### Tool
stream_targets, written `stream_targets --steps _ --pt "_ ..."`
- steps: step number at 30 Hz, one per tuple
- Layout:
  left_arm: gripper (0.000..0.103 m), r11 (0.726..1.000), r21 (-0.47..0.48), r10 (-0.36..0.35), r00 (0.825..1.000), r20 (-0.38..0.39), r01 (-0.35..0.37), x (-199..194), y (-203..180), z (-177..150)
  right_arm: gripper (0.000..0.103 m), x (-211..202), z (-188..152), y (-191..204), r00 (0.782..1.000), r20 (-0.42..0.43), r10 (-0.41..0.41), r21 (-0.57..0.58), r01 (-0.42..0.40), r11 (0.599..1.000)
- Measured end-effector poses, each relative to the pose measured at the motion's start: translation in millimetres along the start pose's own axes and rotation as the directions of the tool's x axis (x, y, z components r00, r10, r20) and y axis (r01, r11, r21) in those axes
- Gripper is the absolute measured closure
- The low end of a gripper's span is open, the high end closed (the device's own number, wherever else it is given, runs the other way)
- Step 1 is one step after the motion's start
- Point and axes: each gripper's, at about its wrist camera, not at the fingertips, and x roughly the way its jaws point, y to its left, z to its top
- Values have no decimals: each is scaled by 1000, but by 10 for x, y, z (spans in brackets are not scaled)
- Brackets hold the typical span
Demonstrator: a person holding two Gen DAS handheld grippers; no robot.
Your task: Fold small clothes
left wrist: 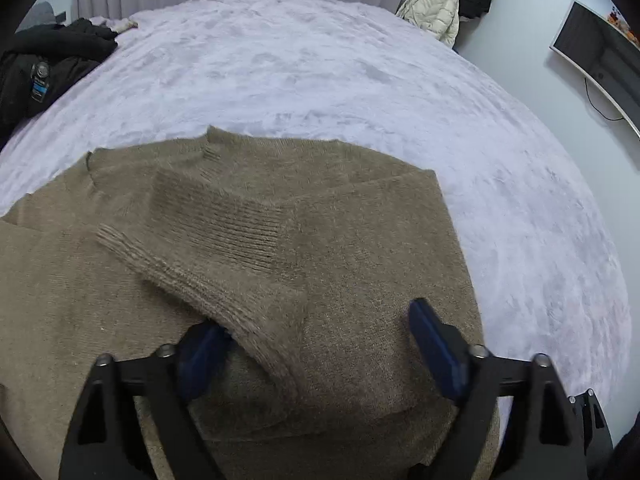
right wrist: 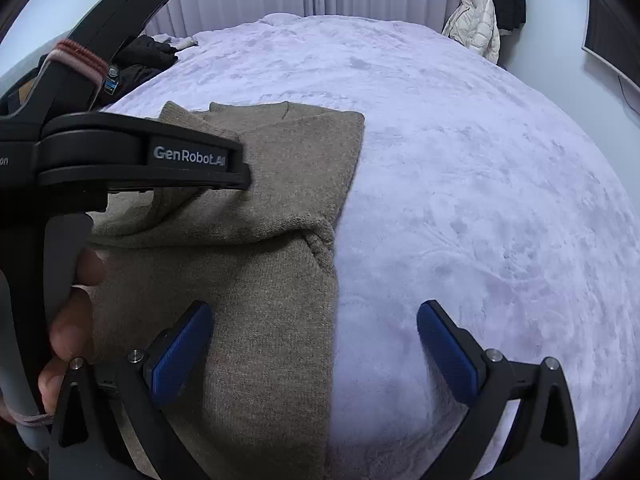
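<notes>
Sweater [left wrist: 248, 248] spread on bed [left wrist: 320, 60], partly folded, directly under left tongs [left wrist: 316, 340], long axis running away from them. Left tongs apart, nothing clamped. Right tongs [right wrist: 316, 344] apart, straddling sweater's right edge. Left nearer.

Readable in white letters on the side of the black plastic left claw [right wrist: 136, 160]: "GenRobot.AI". At the picture's left edge on the same body, only "on", the rest cut off. Badge on the black padded jacket [left wrist: 40, 80]: too blurred to read.
</notes>
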Motion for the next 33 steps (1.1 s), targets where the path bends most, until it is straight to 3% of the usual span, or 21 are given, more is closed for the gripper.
stream_targets --steps 2,4,7,8,11,13,16,21,23,25,26,27,28,29,33 --pt "8 999 42 -35 999 30 33 -160 -5 -1 1 -20 -13 -27 1000 13 20 6 -20 1000" --pt "8 990 59 -128 991 37 125 -349 88 28 1 -46 -16 -40 999 25 38 8 -39 999" --pt "8 987 52 -157 982 104 152 -658 355 19 0 -92 5 -18 997 45 67 -1 -67 998" --pt "8 990 36 -143 982 126 139 -722 477 19 0 -110 28 6 995 54 83 -11 -83 997" --pt "8 996 -80 -13 987 162 26 -786 1005 33 0 -159 146 89 990 78 115 -32 -113 993" --pt "8 978 -204 78 984 159 -45 -798 1410 -3 1 -178 283 160 985 97 145 -35 -142 989" --pt "8 941 -335 119 976 180 -53 -859 1859 -139 2 -118 524 337 977 99 191 -42 -188 981" --pt "8 935 -334 155 985 81 -120 -365 2120 -430 5 170 720 986 979 40 200 -189 -189 964" --pt "2 944 -289 194 975 106 -157 -231 2024 -527 15 364 757 1289 990 29 137 -283 -124 951" --pt "0 947 -245 237 966 99 -208 -234 1899 -500 47 599 798 1434 998 -12 63 -323 -64 944" --pt "0 947 -235 247 964 93 -220 -228 1890 -511 53 697 821 1419 998 -40 58 -315 -68 947" --pt "0 947 -236 244 965 97 -216 -228 1903 -521 66 724 848 1342 996 -41 75 -281 -83 956" --pt "0 948 -246 231 967 104 -200 -239 1929 -529 87 708 868 1246 996 -33 87 -244 -93 965" --pt "0 949 -255 219 969 110 -186 -244 1955 -533 92 682 888 1118 995 -30 92 -199 -96 975" --pt "0 949 -254 225 966 127 -188 -233 1942 -547 92 526 839 478 994 17 111 18 -111 994"
